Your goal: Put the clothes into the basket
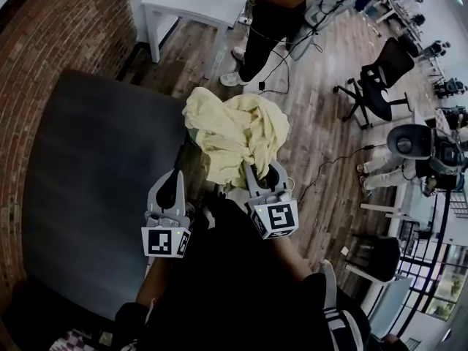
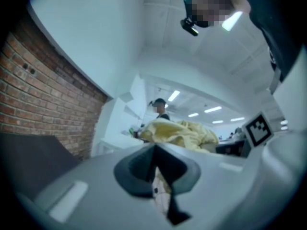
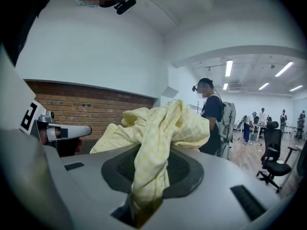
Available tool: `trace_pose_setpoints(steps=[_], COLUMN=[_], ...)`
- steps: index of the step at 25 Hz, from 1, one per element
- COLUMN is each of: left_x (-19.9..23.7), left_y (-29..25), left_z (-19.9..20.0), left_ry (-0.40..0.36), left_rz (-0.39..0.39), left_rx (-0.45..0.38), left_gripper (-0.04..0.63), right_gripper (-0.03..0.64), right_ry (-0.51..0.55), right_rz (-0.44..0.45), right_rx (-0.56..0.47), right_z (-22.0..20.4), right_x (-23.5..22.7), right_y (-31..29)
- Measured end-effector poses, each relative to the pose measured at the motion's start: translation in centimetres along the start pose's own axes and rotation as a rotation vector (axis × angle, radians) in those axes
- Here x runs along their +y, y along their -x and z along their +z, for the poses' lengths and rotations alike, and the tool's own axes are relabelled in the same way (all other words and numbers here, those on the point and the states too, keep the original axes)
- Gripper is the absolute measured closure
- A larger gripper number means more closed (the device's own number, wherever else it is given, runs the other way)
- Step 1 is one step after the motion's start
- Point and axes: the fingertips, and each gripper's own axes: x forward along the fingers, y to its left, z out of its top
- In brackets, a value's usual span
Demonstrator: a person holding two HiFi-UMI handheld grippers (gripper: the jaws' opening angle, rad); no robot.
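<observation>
Count: my left gripper plus right gripper makes two; one yellow garment; one dark table; one white table; one bystander; two office chairs close by.

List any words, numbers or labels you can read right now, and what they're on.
No readable words, numbers or brands in any view.
Left marker, on the left gripper: black-and-white square pattern, not text.
Right marker, on the right gripper: the same kind of pattern, not text.
Yellow cloth: no tag or print shows.
</observation>
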Motion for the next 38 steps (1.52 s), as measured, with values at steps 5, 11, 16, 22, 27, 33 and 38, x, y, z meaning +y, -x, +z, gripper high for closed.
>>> trace_pose_setpoints(steps=[5, 11, 16, 22, 27, 33, 38], left_x=[-2.6, -6.8, -9.2, -11.9, -13.3, -13.0, -12.0], left_y=[-1.9, -5.0, -8.1, -12.2, -15.0, -16.1, -17.8], left_z=[-0.3, -0.2, -0.7, -1.4, -2.0, -3.5, -4.3], left_ry=[-0.020, -0.056, -0.027, -0.037, -0.035, -0.028, -0.024], left_rz=[-0.044, -0.045, -0.014, 0.012, 0.048, 0.089, 0.066], left_rx=[0.002, 0.002, 0.001, 0.010, 0.025, 0.065, 0.091], left_gripper=[0.591, 0.591, 0.591, 0.591, 0.591, 0.591, 0.591], right_gripper=[0.515, 0.515, 0.515, 0.515, 0.515, 0.515, 0.515], right_ry=[-0.029, -0.031, -0.047, -0.056, -0.022, -0.027, -0.044], right_rz=[-0.056, -0.045, -0.026, 0.005, 0.032, 0.066, 0.065], right_rx=[-0.014, -0.053, -0.055, -0.060, -0.049, -0.025, -0.004], right_z=[-0.5, -1.0, -1.6, -2.3, -2.9, -4.3, -4.9], right_x=[-2.9, -7.7, -11.7, -16.4, -19.5, -21.0, -20.9], right_y=[1.1, 2.1, 1.6, 0.5, -0.4, -2.0, -3.8])
